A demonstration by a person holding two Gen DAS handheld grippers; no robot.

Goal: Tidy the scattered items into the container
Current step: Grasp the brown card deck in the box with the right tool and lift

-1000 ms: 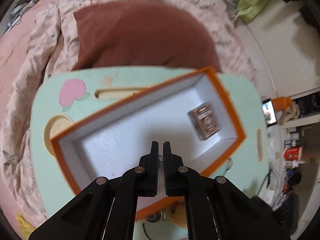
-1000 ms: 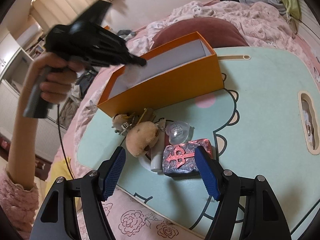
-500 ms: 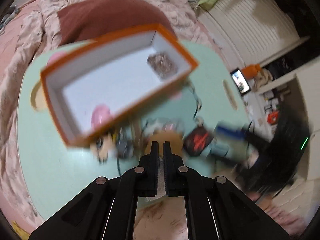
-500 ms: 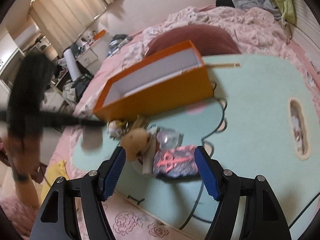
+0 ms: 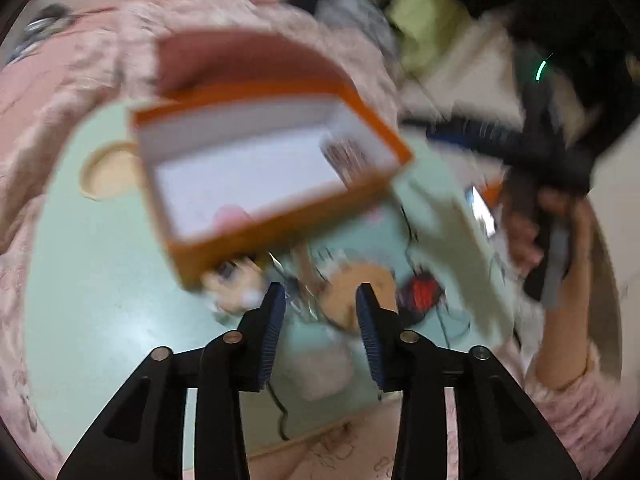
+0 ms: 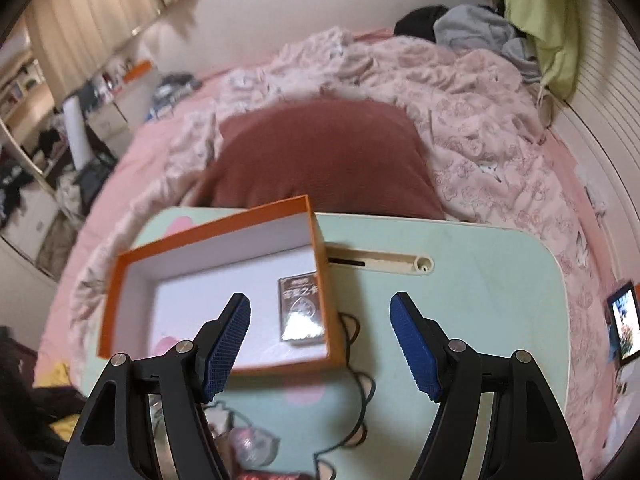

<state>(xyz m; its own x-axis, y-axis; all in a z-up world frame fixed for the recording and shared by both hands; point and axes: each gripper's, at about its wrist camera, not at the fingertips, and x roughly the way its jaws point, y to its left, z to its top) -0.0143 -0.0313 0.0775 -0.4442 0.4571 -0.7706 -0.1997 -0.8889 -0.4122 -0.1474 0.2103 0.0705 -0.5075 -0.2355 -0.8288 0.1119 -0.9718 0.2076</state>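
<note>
likely risk: left tongs (image 5: 320,300) and right tongs (image 6: 320,320), both wide and empty, snag the cable (image 6: 362,396) or bump the orange box (image 6: 320,240) off the worktop (image 6: 480,280) amid clutter (image 5: 344,284).

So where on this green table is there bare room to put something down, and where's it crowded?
Bare tabletop stretches from the orange box to the table's right edge, below the cream slot. Inside the box, white floor is free left of the silver packet. It's crowded along the near edge, where small clutter sits in front of the box.
</note>
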